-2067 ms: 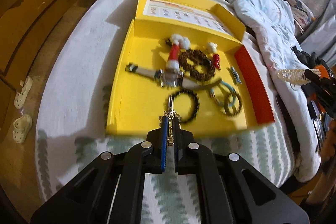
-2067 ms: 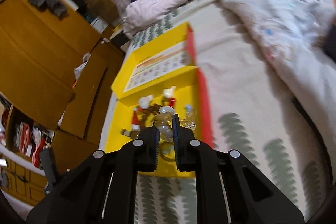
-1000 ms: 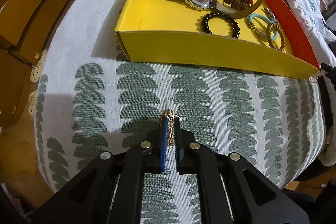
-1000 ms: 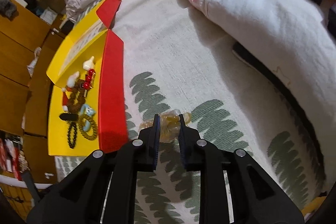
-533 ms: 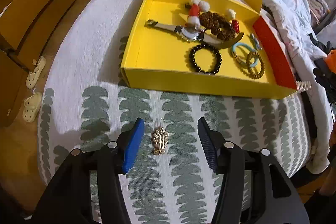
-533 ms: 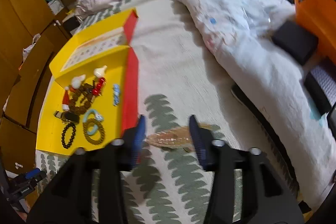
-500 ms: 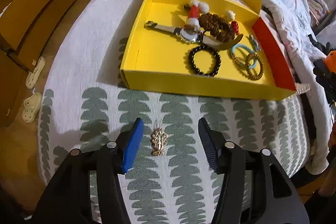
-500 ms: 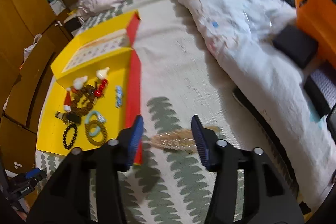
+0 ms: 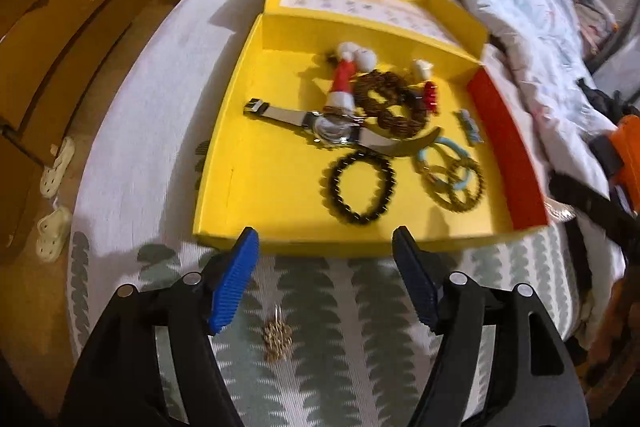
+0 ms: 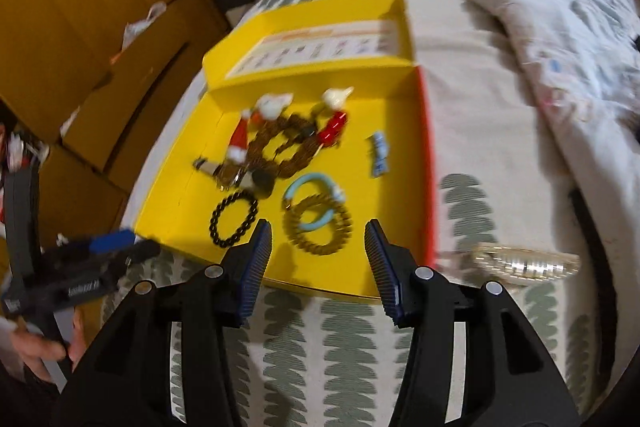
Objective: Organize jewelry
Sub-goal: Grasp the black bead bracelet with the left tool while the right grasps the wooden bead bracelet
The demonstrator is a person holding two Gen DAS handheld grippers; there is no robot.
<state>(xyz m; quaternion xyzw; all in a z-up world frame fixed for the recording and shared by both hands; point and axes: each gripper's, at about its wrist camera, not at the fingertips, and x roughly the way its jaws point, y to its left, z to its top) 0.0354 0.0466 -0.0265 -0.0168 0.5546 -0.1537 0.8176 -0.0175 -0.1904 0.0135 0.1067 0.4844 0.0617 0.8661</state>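
Your left hand-held gripper point(image 9: 324, 281) stays spread wide and has moved toward the open yellow cardboard box point(image 9: 224, 163); the small gold chain pendant point(image 9: 277, 339) you released lies on the leaf-patterned bedspread point(image 9: 360, 367). Your right hand-held gripper point(image 10: 316, 263) gapes too, now facing the box, the clear beaded bracelet point(image 10: 524, 265) just right. The lid's print is unreadable.
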